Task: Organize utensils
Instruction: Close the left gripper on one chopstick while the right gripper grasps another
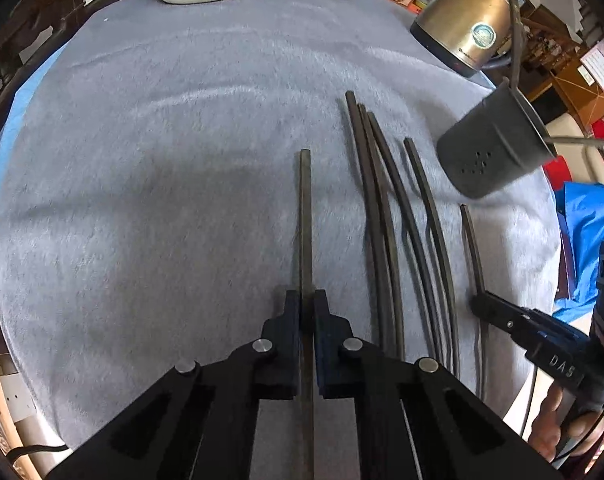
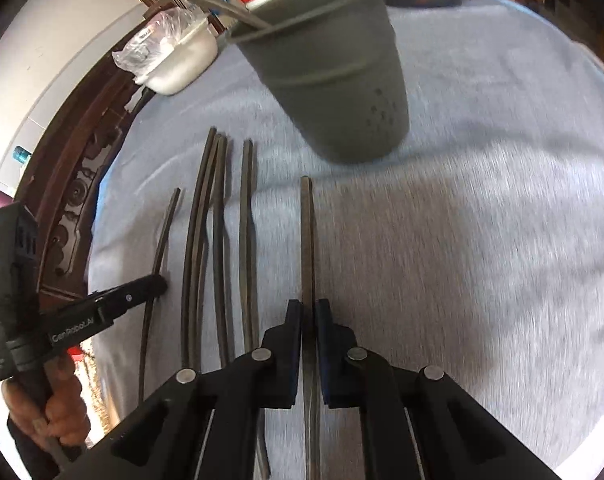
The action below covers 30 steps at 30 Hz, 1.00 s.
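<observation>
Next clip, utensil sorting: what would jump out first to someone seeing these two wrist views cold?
Each hand-held gripper is shut on a dark chopstick: the left hand-held gripper on the leftmost chopstick, the right hand-held gripper on the rightmost chopstick. Between them four more chopsticks lie roughly parallel on the grey cloth. Beyond stands a grey perforated holder with utensils already in it.

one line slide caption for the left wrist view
Left gripper shut on one chopstick over the grey cloth, four loose chopsticks beside it.
</observation>
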Available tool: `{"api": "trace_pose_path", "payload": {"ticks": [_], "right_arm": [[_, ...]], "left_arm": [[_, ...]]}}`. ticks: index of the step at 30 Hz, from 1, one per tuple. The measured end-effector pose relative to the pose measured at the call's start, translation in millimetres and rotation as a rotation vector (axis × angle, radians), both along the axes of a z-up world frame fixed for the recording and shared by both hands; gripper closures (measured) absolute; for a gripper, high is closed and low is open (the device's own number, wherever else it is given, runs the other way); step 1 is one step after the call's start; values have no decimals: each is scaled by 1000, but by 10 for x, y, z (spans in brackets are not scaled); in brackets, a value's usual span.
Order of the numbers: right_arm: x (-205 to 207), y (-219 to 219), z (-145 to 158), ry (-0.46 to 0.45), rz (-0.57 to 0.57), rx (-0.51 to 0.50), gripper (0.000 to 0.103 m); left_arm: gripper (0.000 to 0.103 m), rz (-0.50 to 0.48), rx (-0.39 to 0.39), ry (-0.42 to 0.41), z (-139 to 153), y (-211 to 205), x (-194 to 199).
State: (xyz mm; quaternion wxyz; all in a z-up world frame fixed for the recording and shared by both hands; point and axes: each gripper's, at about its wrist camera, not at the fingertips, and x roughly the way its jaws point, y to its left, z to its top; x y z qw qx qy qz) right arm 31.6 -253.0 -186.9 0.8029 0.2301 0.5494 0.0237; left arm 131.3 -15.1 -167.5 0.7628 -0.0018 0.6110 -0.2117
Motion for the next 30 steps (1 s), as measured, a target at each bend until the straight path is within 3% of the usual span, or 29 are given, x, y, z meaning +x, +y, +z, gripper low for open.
{"api": "trace_pose_path", "payload": {"ticks": [5,7,9,12,17,20,23,26,30], "right_arm": [[52,-28,6,9,-4,-8,91],[113,-20,21,5,-7,-23,89],[193,-35,52,-17,-14,-44,88],[340,-37,39,-14,-17,-57,83],[483,-31,43,-41,-38,-92,83],[523,17,52,-45,-27,-137,85],[573,94,59,-44,-15,-201,94],[573,88,67,-49,-13,-194,96],[452,34,172,-85,-7,-153,96]], "left_arm": [[95,-5,-14,30,26,117,76],[88,0,-26,35,43,121,151],[74,7,-29,41,46,106,261],[73,24,-25,44,49,62,427],[73,38,-5,46,57,19,578],[79,51,18,46,60,-34,564],[87,54,42,29,71,-92,564],[96,56,25,22,63,-102,497],[96,65,37,-5,117,-81,434]]}}
